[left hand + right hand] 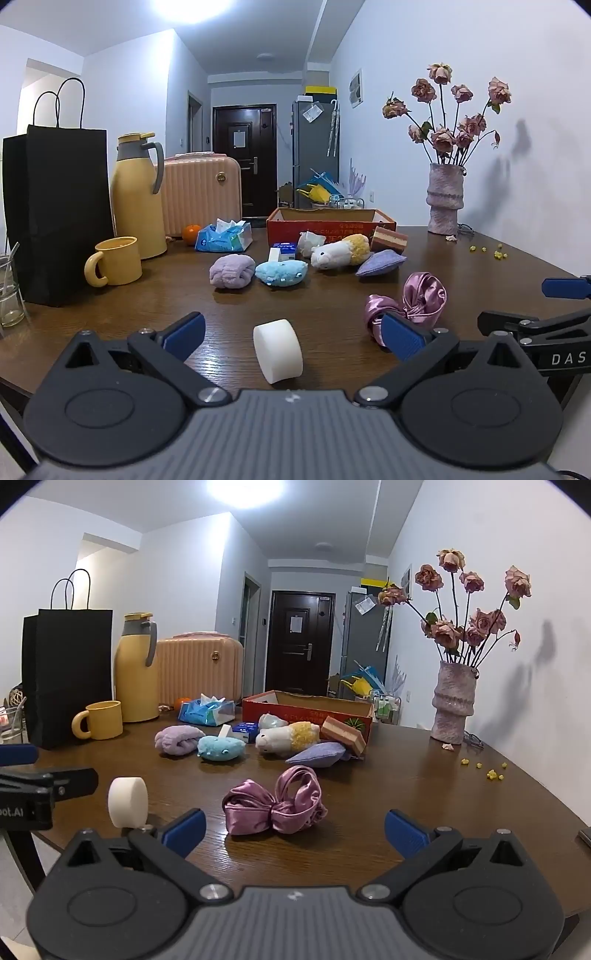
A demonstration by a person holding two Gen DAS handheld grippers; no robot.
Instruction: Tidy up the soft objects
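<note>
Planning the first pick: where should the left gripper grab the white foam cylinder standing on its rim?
Grip the white foam cylinder across its two flat faces, coming straight ahead with the open left gripper. It stands on edge with its curved rim towards the camera, so its flat faces likely suit the pads.

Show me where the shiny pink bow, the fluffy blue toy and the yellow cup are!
shiny pink bow (275, 805), right wrist view, on the knot in its middle.
fluffy blue toy (281, 272), left wrist view, on the middle of its body.
yellow cup (120, 262), left wrist view, on its side wall.
</note>
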